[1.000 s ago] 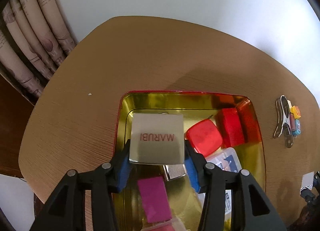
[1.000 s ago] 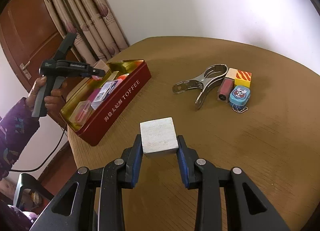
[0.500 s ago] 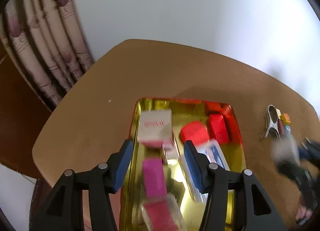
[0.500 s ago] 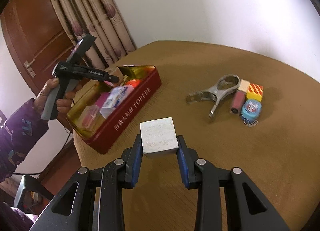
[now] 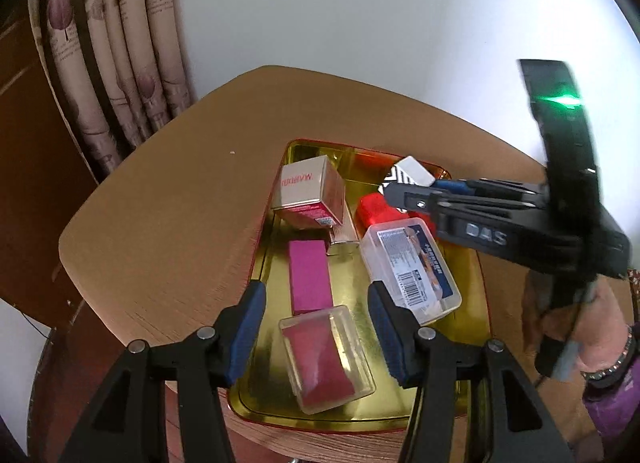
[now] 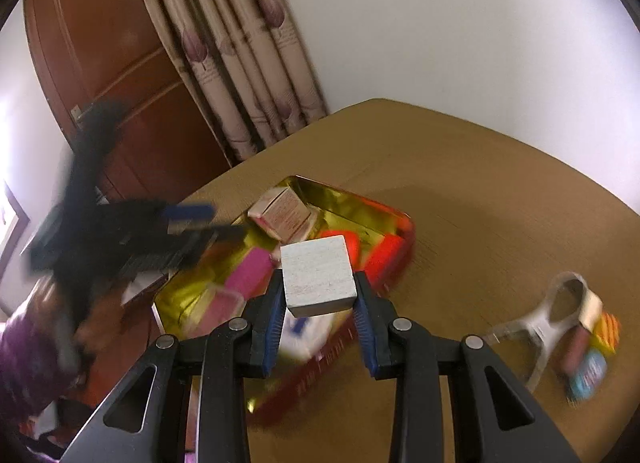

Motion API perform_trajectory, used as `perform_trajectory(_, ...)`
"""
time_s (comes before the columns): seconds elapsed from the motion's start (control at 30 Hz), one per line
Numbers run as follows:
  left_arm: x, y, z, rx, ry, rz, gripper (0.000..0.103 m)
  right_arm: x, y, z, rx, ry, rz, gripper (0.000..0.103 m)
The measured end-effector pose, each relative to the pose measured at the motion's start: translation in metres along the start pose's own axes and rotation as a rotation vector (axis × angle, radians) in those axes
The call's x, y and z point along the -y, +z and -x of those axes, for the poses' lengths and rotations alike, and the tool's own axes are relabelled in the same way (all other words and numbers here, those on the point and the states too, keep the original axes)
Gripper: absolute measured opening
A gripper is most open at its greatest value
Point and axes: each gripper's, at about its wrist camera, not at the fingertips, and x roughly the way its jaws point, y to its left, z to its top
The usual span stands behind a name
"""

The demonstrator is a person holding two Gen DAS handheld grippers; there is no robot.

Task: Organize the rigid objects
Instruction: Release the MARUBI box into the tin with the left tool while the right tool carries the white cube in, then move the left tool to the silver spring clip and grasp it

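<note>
Several items are already lodged in the tin (image 5: 264, 251): a Marubi box (image 5: 310, 195) tilted at the far left corner, a magenta block (image 5: 310, 281), a clear case (image 5: 326, 355) with a red insert, a labelled clear box (image 5: 412, 267) and red pieces (image 5: 374, 207) toward the far end. The left gripper (image 5: 316, 327) is seen spread wide and empty above the near end of the tin, so its delivery may be judged complete. A pale block (image 6: 318, 275) is clamped between the pads of the right gripper (image 6: 318, 327), which is held above the tin; in the left view the block (image 5: 412, 169) is seen over the far right part. This block is not yet set down. Left outside on the table (image 6: 480, 191), well apart from the tin (image 6: 404, 231), are a metal clip (image 6: 560, 303) and a small cluster just beside it, blurred: something striped orange (image 6: 608, 331), something blue (image 6: 590, 377) and a darker piece between. By this reckoning the greater part is done; one placement is in hand, and about four items remain to be gathered.
</note>
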Motion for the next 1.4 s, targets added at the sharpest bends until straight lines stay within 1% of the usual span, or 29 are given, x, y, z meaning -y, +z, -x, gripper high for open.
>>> perform_trajectory(0.07,-0.001,0.000,0.000,-0.003,-0.020,0.013,0.054,-0.005,0.011,-0.021,-0.025,0.005,0.013,0.031)
perform_trajectory(0.13,-0.001,0.001,-0.001,-0.007,-0.032,0.015,0.054,-0.010,0.018,-0.038,-0.046,-0.008,0.024,0.031)
perform_trajectory(0.23,0.000,0.000,0.000,0.001,-0.030,0.006,0.054,-0.014,0.026,-0.062,-0.066,-0.018,0.018,0.031)
perform_trajectory(0.33,0.004,-0.002,-0.003,-0.014,-0.032,-0.003,0.054,-0.014,0.028,-0.079,-0.086,-0.039,0.009,0.031)
perform_trajectory(0.47,0.009,-0.006,-0.003,-0.026,-0.033,-0.010,0.054,-0.008,0.030,-0.095,-0.094,-0.080,-0.003,0.031)
perform_trajectory(0.6,0.018,-0.010,-0.002,-0.013,-0.036,-0.038,0.054,-0.004,0.032,-0.107,-0.100,-0.109,0.001,0.032)
perform_trajectory(0.7,0.028,-0.013,-0.002,-0.018,-0.027,-0.076,0.054,0.003,0.031,-0.108,-0.092,-0.091,-0.034,0.033)
perform_trajectory(0.77,0.036,-0.014,-0.001,-0.022,-0.038,-0.098,0.054,0.006,0.031,-0.103,-0.071,-0.078,-0.050,0.038)
perform_trajectory(0.83,0.046,-0.015,0.002,-0.027,-0.067,-0.124,0.054,0.008,0.029,-0.093,-0.040,-0.070,-0.067,0.041)
perform_trajectory(0.9,0.058,-0.016,0.005,-0.029,-0.096,-0.159,0.054,0.008,0.025,-0.078,-0.001,-0.061,-0.077,0.041)
perform_trajectory(1.0,0.082,-0.020,0.011,-0.030,-0.125,-0.224,0.054,0.009,0.004,-0.043,0.069,-0.082,-0.099,0.041)
perform_trajectory(1.03,0.092,-0.021,0.012,-0.033,-0.138,-0.249,0.054,0.010,-0.004,-0.035,0.087,-0.095,-0.112,0.043)
perform_trajectory(1.1,0.112,-0.020,0.010,-0.051,-0.181,-0.279,0.054,0.016,-0.030,-0.010,0.114,-0.155,-0.133,0.046)
perform_trajectory(1.13,0.126,-0.017,0.009,-0.063,-0.215,-0.297,0.054,0.021,-0.043,0.001,0.121,-0.185,-0.145,0.046)
perform_trajectory(1.2,0.150,-0.010,0.006,-0.086,-0.271,-0.336,0.054,0.038,-0.074,0.026,0.128,-0.258,-0.189,0.046)
perform_trajectory(1.23,0.167,-0.004,0.001,-0.108,-0.319,-0.364,0.054,0.049,-0.090,0.038,0.131,-0.283,-0.219,0.046)
perform_trajectory(1.27,0.178,0.000,-0.002,-0.117,-0.340,-0.375,0.054,0.056,-0.101,0.048,0.130,-0.304,-0.238,0.046)
perform_trajectory(1.3,0.191,0.005,-0.007,-0.127,-0.359,-0.394,0.054,0.067,-0.114,0.058,0.129,-0.346,-0.255,0.047)
perform_trajectory(1.33,0.206,0.011,-0.013,-0.135,-0.365,-0.418,0.054,0.077,-0.128,0.070,0.123,-0.402,-0.263,0.048)
perform_trajectory(1.4,0.230,0.021,-0.026,-0.142,-0.337,-0.465,0.054,0.086,-0.145,0.082,0.108,-0.490,-0.259,0.050)
